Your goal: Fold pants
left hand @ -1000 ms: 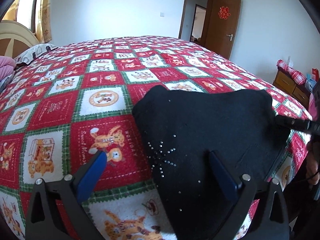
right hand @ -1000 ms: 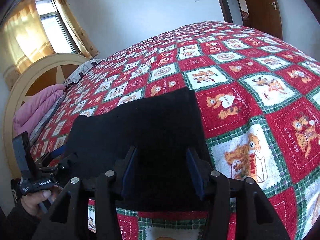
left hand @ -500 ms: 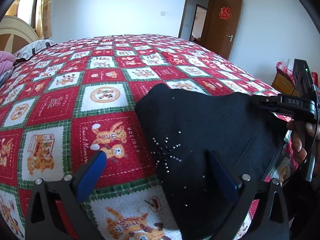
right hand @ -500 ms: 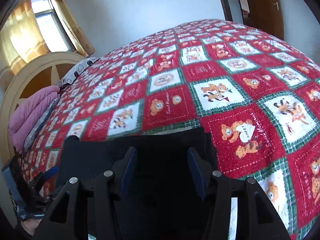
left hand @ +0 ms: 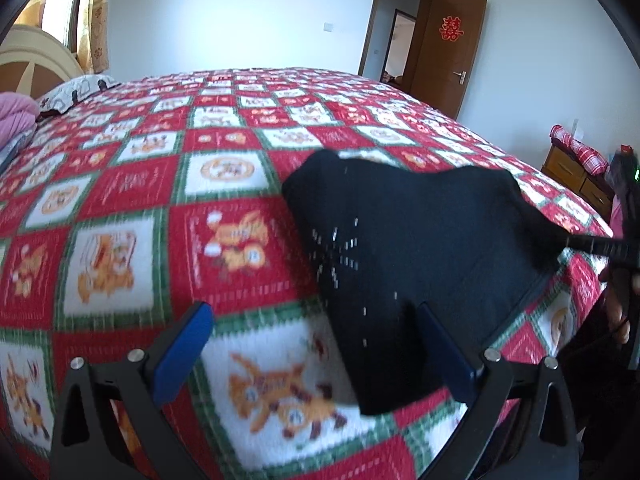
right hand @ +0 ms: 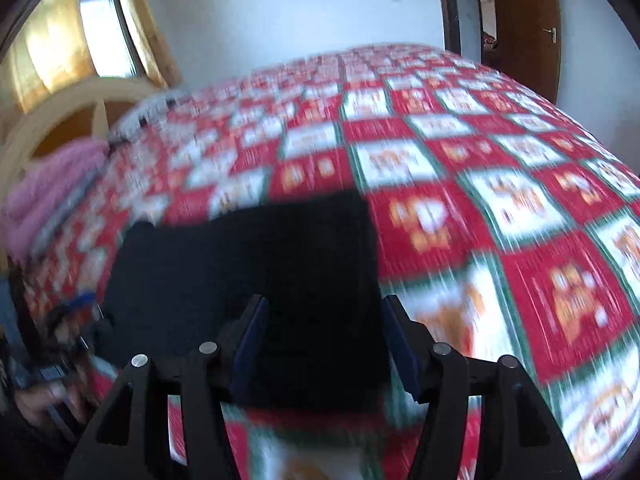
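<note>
One pair of black pants, folded and studded with small rhinestones, lies on one bed covered by a red, white and green checked bear-print blanket. Two black tongs with blue pads: the left, and the right. One pink bundle of bedding at the far left. One brown wooden door, one wooden cabinet at the right.

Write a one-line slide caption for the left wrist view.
Open left tool hovers at the edge of folded black pants on a red teddy-bear quilt.
</note>
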`<state>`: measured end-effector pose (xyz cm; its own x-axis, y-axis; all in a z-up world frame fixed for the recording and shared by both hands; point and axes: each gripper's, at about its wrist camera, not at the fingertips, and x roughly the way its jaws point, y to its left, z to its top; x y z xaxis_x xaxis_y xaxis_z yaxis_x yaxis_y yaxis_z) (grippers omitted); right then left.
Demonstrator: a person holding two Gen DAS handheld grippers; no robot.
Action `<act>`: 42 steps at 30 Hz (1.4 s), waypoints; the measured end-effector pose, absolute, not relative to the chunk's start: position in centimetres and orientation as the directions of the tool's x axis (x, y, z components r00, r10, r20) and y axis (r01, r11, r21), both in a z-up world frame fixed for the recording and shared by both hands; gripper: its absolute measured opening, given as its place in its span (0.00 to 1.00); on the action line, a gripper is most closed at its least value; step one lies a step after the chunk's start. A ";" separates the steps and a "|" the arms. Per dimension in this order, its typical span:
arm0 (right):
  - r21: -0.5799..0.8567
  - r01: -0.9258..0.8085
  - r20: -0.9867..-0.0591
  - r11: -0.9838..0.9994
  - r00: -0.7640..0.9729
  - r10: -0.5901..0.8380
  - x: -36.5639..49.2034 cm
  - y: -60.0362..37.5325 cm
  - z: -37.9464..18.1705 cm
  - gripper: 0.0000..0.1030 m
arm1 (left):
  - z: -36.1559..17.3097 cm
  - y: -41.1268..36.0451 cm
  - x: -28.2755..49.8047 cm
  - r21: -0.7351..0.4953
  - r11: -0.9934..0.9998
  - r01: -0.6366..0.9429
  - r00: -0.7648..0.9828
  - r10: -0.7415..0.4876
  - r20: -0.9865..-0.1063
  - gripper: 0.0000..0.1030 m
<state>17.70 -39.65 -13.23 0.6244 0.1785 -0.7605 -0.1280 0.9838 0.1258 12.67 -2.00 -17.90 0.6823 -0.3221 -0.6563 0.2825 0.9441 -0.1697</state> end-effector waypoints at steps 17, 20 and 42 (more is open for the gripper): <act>0.271 -0.452 -0.746 0.850 0.459 0.482 25.6 -26.7 -7.6 0.59 | -18.6 -1.0 12.2 -0.221 0.931 0.289 0.695 -0.363 -0.621 1.00; 0.257 -0.478 -0.762 0.840 0.434 0.481 28.5 -23.6 -8.1 0.59 | -18.7 -1.1 12.1 -0.215 0.930 0.297 0.701 -0.365 -0.613 1.00; 0.306 -0.605 -0.863 0.735 0.149 0.482 32.7 -15.6 -12.3 0.09 | -19.1 -1.1 11.9 -0.191 0.930 0.315 0.724 -0.365 -0.586 1.00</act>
<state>32.67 -15.59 -12.27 0.1491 0.4820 -0.8634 -0.6048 0.7352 0.3060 11.93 -1.14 -19.09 0.7236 -0.3652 -0.5857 0.3147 0.9298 -0.1910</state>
